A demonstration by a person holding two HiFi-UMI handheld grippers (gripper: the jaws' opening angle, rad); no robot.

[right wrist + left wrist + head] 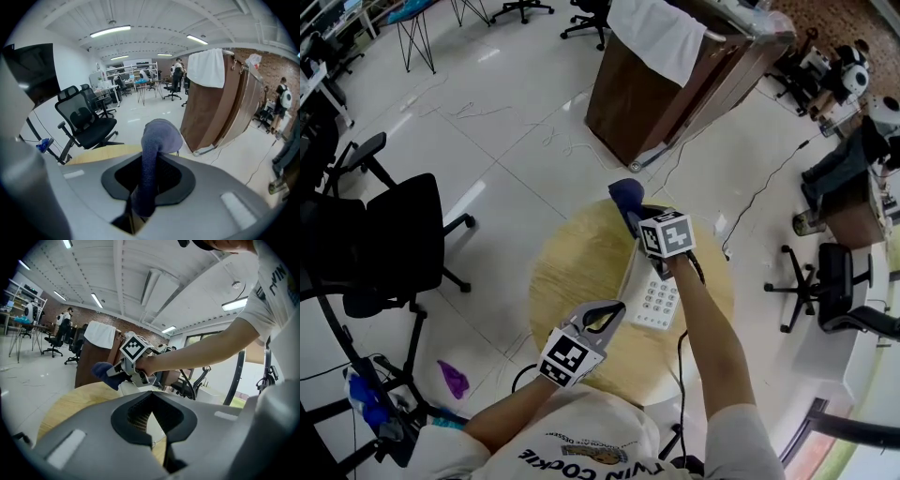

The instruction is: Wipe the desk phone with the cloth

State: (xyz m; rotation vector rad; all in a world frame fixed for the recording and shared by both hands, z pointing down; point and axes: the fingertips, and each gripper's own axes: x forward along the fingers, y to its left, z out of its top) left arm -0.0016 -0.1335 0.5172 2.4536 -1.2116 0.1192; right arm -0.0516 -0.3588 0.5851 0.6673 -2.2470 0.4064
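Phone (654, 295) flat on the round wooden table (572, 272), white, keypad up, a little right of the table's middle, with its far end under the right gripper (635, 216). Right gripper over the table's far part, jaws clamped tight on a blue cloth (625, 197) that runs up between them and bulges out past the tips as a soft wad toward the table's far edge. Left gripper (613, 313) above the table's near edge, jaws closed together with nothing between them, tips aimed at the phone's near end, apart from it.
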